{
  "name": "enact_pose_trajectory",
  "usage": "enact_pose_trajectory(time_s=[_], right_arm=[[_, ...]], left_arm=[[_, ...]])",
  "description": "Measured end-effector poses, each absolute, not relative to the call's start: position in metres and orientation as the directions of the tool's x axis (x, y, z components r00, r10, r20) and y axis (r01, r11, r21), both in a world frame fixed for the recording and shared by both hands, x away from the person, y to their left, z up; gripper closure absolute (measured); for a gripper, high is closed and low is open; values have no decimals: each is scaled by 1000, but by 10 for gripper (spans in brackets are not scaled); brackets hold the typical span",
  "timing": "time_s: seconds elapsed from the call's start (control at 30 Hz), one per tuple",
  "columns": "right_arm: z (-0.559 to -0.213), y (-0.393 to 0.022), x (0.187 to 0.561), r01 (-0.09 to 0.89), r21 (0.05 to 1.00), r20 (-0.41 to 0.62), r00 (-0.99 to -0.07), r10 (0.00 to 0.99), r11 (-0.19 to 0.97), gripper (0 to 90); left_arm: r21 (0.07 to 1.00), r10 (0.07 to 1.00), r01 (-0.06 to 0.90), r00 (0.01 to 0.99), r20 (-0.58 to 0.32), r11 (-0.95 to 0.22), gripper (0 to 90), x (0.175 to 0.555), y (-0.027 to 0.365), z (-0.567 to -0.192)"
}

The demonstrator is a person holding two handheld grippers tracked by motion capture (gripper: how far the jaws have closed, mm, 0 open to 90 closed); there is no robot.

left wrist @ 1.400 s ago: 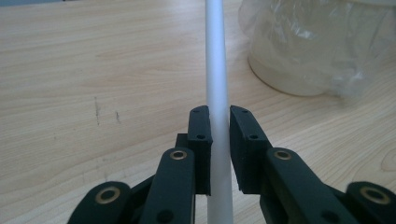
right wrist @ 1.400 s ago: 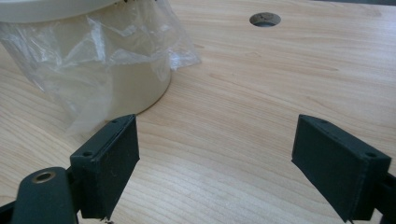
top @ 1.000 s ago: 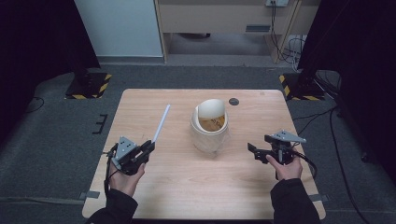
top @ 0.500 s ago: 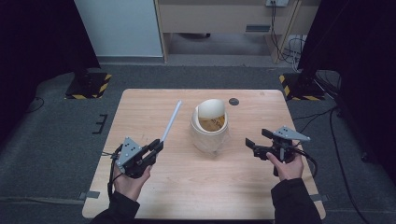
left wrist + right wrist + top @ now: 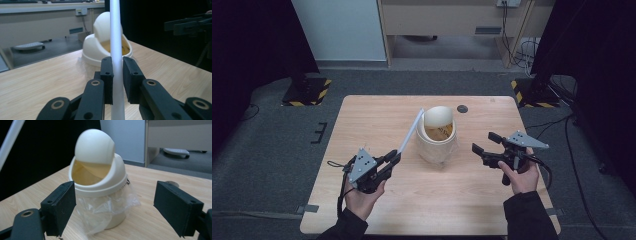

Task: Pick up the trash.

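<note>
I am gripping a long white stick in my left tongs — the pads are pressing on it from both sides near its lower end, and it is slanting up and away toward the far edge of the surface. Its upper tip is hanging just beside the open mouth of the small cream bin, which is standing near the middle of the surface with its domed lid tipped back and a clear liner bunching out below its rim. My right tongs are standing wide open and gripping nothing — they are hovering toward the right edge, pointing at the bin, apart from it. A small dark disc is lying by the far edge.
</note>
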State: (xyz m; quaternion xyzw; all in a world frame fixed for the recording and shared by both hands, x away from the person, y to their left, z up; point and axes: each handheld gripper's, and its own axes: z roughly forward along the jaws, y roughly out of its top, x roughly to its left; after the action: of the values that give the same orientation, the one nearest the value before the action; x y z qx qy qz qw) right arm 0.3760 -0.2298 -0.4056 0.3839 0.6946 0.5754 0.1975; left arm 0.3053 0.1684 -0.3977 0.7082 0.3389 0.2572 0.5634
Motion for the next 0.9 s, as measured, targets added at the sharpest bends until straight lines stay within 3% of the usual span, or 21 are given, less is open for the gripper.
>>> enact_pose_trajectory(time_s=[0.9], right_arm=[[-386, -204, 367, 268, 963, 203, -731, 651, 0, 226]], left_arm=[[970, 684, 155, 729, 16, -187, 787, 308, 111, -407]])
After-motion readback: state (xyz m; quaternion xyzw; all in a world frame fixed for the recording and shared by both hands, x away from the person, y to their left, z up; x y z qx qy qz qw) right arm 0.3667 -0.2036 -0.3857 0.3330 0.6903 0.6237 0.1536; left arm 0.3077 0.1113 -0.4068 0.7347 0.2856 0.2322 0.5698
